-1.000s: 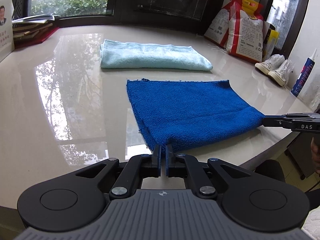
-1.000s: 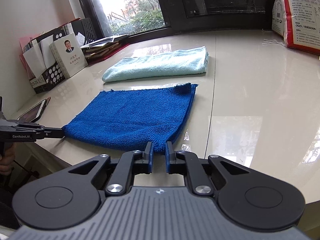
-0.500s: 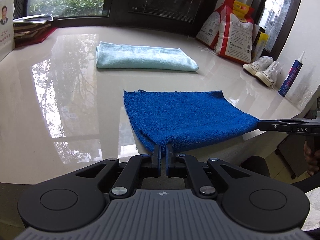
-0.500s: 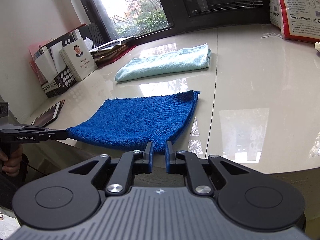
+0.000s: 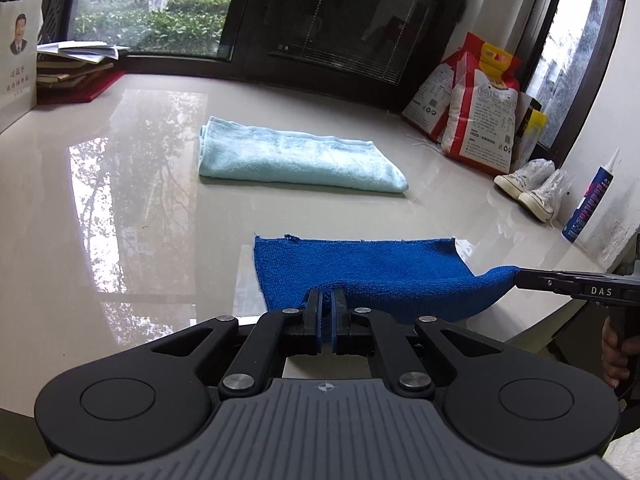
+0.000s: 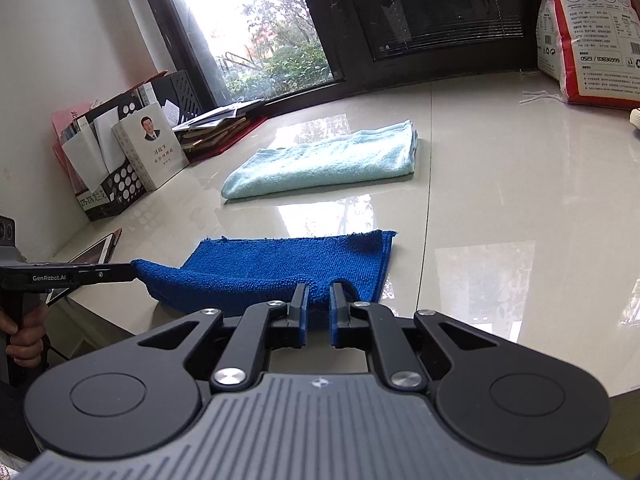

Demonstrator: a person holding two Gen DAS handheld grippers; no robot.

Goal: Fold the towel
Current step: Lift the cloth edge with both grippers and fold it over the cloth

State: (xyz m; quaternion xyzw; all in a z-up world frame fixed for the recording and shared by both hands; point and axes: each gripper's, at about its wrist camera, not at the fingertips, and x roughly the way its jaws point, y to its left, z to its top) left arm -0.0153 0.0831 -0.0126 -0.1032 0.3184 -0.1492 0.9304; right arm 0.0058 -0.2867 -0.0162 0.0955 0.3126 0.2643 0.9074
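left hand-held gripper (image 5: 327,300): clamped on blue towel (image 5: 360,268) near corner
right hand-held gripper (image 6: 317,296): pinching other near corner
progress: near edge lifted, fold not laid over yet

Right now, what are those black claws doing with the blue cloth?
A person is folding the blue towel on the table. The left gripper and right gripper each pinch a near corner, lifted off the table; the far edge lies flat. A light blue towel lies folded farther back.
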